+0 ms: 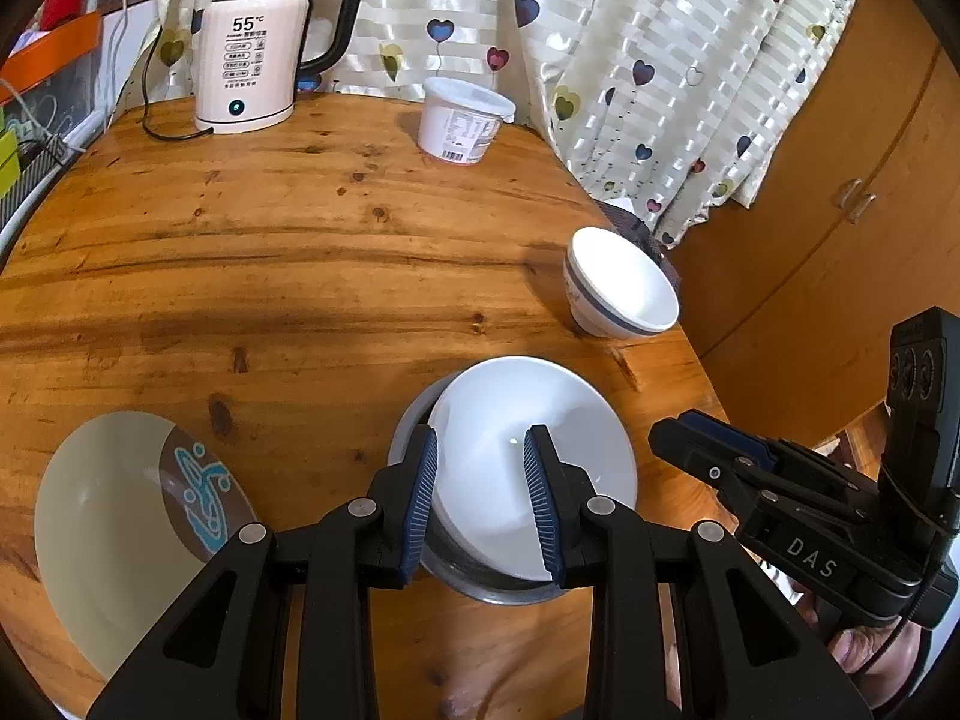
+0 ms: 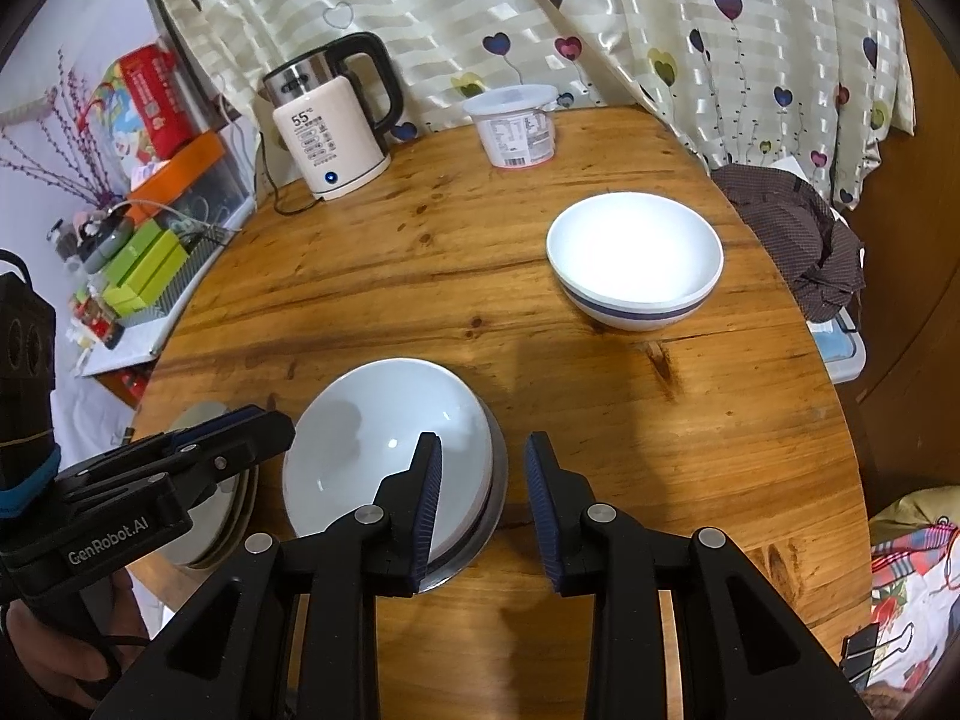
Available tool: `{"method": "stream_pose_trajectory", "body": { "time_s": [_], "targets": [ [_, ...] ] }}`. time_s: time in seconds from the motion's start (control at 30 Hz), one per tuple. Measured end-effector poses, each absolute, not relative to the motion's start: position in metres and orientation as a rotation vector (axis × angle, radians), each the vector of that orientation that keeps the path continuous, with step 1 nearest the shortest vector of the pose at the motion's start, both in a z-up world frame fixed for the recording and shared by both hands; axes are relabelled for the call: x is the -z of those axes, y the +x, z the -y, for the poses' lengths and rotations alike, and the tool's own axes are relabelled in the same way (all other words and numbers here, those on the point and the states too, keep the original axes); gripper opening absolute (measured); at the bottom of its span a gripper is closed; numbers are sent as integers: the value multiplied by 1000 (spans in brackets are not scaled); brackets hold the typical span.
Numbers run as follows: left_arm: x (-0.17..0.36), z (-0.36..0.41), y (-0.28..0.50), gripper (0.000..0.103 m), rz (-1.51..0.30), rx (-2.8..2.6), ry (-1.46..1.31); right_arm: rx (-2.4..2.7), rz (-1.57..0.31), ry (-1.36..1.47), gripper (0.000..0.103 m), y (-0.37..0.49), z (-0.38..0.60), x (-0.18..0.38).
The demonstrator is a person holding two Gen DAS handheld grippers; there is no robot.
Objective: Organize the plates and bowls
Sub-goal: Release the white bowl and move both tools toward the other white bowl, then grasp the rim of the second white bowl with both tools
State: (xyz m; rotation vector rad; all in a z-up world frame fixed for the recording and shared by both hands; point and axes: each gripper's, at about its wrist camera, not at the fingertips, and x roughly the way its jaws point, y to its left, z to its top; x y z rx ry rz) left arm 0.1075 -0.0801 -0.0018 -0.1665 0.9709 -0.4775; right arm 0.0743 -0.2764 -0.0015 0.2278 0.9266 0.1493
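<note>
Left gripper (image 1: 480, 498): jaws spread, above white bowl (image 1: 540, 456), pinching nothing
Right gripper (image 2: 483, 510): jaws spread at that bowl's right rim
Striped bowl (image 2: 635, 261): beyond white bowl

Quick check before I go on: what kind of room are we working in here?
Probably a lived-in home dining corner, not a lab: a round wooden table with an electric kettle, a heart-print curtain behind, and cluttered household boxes alongside.

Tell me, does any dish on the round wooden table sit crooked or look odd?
Yes. The plain white ceramic bowl sits tilted inside the shallow steel bowl, its rim higher on one side. The blue-banded white bowl stands level, apart.
</note>
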Motion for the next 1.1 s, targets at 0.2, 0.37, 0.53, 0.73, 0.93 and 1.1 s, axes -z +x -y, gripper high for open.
{"method": "stream_pose_trajectory", "body": {
  "time_s": [0.2, 0.37, 0.53, 0.73, 0.93, 1.1],
  "targets": [
    [-3, 87, 112, 31, -961, 498, -152, -132, -911, 235, 29, 75, 285, 1],
    [-5, 95, 116, 31, -963, 513, -138, -111, -900, 244, 29, 75, 297, -1],
    [-7, 104, 122, 31, -973, 532, -125, -93, -890, 253, 29, 77, 309, -1],
    [-10, 118, 132, 31, -975, 551, -108, -76, -882, 259, 29, 81, 319, -1],
    [-11, 137, 143, 32, -987, 574, -89, -70, -879, 257, 29, 89, 329, -1],
    [-13, 152, 153, 32, -1003, 597, -82, -61, -875, 260, 29, 97, 337, -1]
  ]
}}
